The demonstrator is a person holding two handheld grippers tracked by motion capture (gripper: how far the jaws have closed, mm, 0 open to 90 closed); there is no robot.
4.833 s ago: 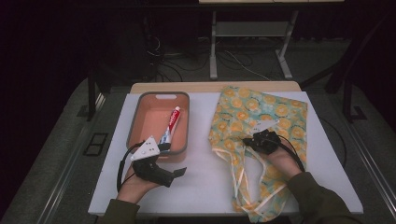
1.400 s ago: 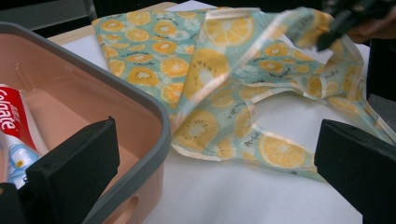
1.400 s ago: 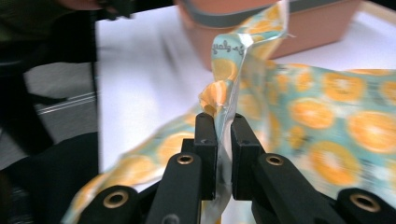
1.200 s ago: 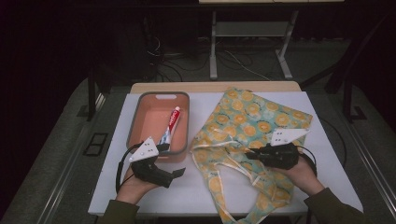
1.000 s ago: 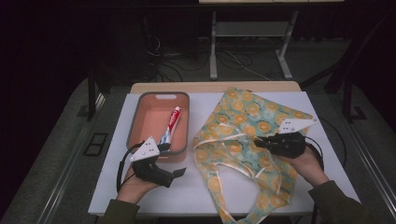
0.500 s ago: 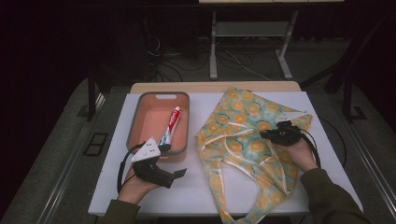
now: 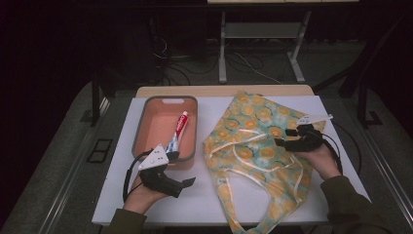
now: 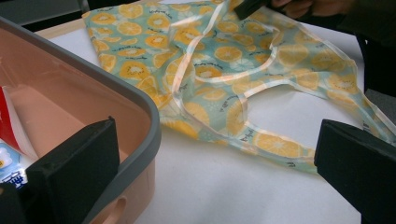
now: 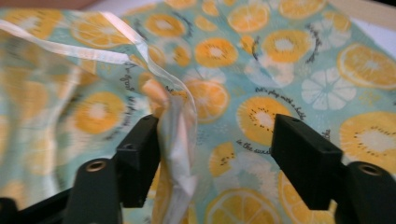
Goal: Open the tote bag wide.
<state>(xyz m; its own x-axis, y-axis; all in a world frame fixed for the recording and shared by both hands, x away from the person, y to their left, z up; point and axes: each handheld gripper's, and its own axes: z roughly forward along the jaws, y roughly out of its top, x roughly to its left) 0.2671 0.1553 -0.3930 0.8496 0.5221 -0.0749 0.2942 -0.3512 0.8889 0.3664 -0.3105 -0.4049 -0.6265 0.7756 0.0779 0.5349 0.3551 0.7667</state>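
High view: orange-print tote bag [image 7: 253, 156] lies on the white table [image 7: 214, 204], right of the pink bin [image 7: 163, 129] holding a toothpaste tube [image 7: 178, 130]. Left gripper view: left gripper [image 8: 210, 172] jaws wide apart, empty, beside the bin. Right gripper view: right gripper [image 9: 215, 156] jaws parted, a bag fold against one jaw.

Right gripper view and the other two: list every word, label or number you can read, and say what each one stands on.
"in the sun": script beside an orange slice on the printed bag, just legible in the right gripper view.
The script line above it on the bag: too blurred to read.
Lettering on the toothpaste tube in the tray: too small to read.
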